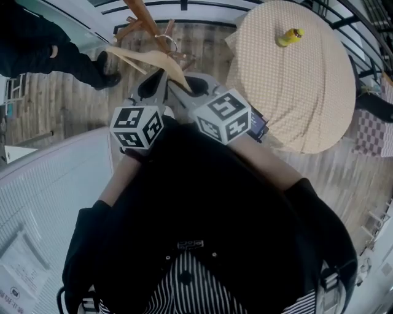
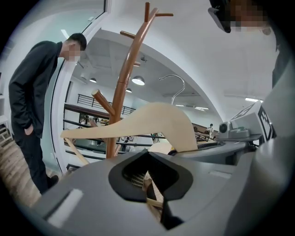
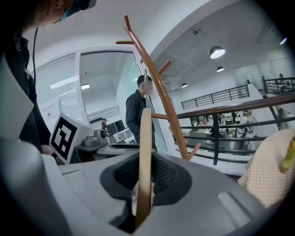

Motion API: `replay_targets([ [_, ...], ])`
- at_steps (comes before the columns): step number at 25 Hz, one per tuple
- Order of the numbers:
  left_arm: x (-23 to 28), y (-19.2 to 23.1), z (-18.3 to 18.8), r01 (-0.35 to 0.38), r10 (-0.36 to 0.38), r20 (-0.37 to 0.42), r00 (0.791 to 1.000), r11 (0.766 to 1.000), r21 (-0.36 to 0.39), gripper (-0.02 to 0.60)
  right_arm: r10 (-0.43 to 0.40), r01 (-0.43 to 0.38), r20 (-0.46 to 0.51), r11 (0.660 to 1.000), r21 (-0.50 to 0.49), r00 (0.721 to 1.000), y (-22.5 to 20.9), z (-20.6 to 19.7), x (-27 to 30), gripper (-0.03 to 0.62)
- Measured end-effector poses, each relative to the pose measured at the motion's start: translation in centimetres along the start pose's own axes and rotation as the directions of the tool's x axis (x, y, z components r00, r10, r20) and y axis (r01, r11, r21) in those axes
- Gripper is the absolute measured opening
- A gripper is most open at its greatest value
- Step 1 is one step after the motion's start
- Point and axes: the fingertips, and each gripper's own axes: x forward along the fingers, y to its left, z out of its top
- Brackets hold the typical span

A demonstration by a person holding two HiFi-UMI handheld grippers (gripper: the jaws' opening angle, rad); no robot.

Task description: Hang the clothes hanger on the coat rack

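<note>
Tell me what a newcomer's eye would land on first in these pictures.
The pale wooden hanger, pinched in the jaws of both the left gripper and the right gripper, sits top centre of the head view, close to the brown coat rack. To its right stands a round table in checked cloth, and a person in dark clothes stands at upper left.

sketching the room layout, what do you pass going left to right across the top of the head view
standing person's legs → wooden coat rack → round table under a pale patterned cloth
</note>
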Motion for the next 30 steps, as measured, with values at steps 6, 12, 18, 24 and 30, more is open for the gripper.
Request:
replay_targets([
  [6, 0.5, 4.0, 0.4, 0.088, -0.089, -0.05, 0.995, 0.996, -0.019, 0.002, -0.042, 0.041, -0.046, 0.999, -0.008, 0.998, 0.4, 0.8, 4.3, 0.055],
  [12, 1.0, 7.8, 0.8, 0.138, -0.138, -0.065, 0.988, 0.99, -0.007, 0.002, -0.082, 0.082, -0.058, 0.997, -0.006, 0.995, 0.5, 1.3, 8.2, 0.055],
  [18, 1.1, 10.8, 1.0, 0.208, -0.206, -0.066, 0.976, 0.978, 0.031, 0.002, -0.128, 0.128, -0.03, 0.992, 0.007, 0.991, 0.8, 1.5, 11.3, 0.055],
  [24, 2.0, 11.2, 0.9, 0.287, -0.284, -0.085, 0.955, 0.957, 0.032, 0.002, -0.166, 0.167, -0.022, 0.985, 0.033, 0.986, 0.1, 1.5, 12.0, 0.055],
  [30, 2.9, 10.5, 1.7, 0.338, -0.333, -0.098, 0.938, 0.94, 0.042, 0.002, -0.169, 0.17, -0.013, 0.985, 0.037, 0.985, -0.6, 2.4, 11.6, 0.055],
])
